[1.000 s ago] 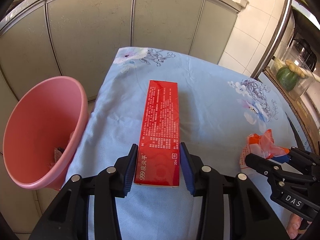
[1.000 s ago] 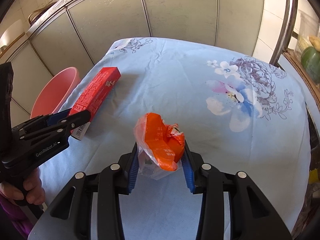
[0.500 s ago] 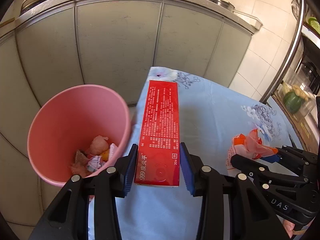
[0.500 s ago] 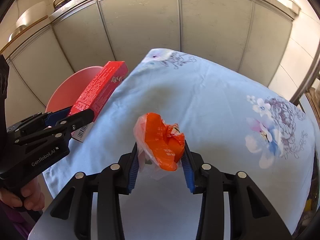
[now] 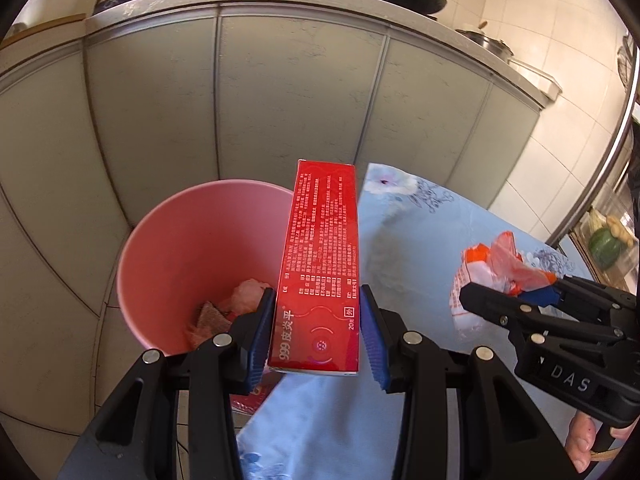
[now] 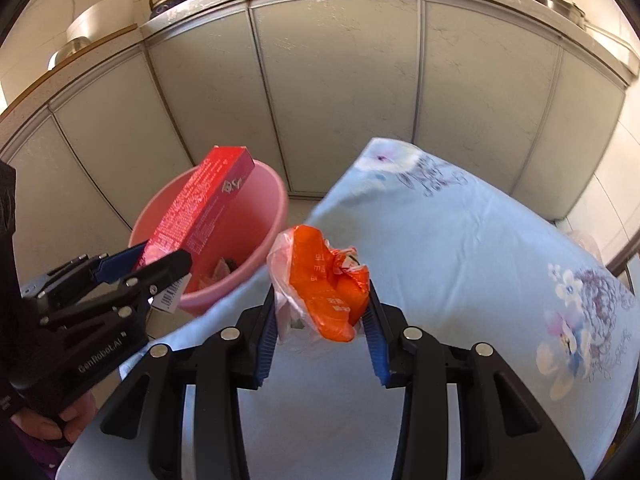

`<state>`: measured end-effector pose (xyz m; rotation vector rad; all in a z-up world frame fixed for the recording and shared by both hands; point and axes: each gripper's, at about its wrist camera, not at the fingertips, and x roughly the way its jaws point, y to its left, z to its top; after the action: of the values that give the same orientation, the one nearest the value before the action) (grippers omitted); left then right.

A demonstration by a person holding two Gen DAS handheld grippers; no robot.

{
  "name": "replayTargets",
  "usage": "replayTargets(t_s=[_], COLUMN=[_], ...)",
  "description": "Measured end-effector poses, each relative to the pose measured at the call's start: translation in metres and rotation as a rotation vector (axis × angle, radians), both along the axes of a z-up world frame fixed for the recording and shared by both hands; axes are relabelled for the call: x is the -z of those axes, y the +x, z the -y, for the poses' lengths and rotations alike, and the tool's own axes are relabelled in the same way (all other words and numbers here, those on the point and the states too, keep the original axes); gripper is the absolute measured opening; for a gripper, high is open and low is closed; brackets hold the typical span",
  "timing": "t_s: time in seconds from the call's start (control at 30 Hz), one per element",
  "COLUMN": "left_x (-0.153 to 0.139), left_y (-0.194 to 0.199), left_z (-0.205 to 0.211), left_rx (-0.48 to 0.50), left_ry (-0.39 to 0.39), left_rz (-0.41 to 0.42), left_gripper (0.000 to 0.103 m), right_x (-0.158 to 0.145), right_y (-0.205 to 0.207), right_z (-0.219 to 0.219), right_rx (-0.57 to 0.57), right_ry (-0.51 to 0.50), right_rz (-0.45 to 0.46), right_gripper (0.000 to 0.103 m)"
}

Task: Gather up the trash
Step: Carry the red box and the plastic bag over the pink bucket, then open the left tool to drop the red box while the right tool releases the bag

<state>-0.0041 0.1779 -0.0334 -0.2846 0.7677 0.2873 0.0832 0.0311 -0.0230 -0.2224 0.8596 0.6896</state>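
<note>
Carrying the long red cardboard box (image 5: 320,272), clamped in the left tool (image 5: 318,332), fully over the pink plastic bin (image 5: 176,248) before release avoids rim strikes; the right tool (image 6: 320,316) grips a crumpled orange plastic wrapper (image 6: 324,280) above the blue floral-clothed bench (image 6: 460,248).

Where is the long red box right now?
The red box is pinched in the left tool, lifted off the blue tablecloth. In the left wrist view its far end hangs over the right rim of the pink bucket.
</note>
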Motion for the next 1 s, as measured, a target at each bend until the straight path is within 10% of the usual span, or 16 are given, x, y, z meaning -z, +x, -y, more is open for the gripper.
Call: replayTargets(t_s=[1.0], left_x=[0.046], left_y=[0.014], left_z=[-0.08], left_rx=[-0.208], left_ry=[-0.015], left_rz=[-0.115], left_gripper=[0.041], right_x=[0.027], right_y=[0.028], right_z=[-0.125], right_rx=[-0.177], right_ry=[-0.025], right_rz=[-0.065], right_gripper=[0.04])
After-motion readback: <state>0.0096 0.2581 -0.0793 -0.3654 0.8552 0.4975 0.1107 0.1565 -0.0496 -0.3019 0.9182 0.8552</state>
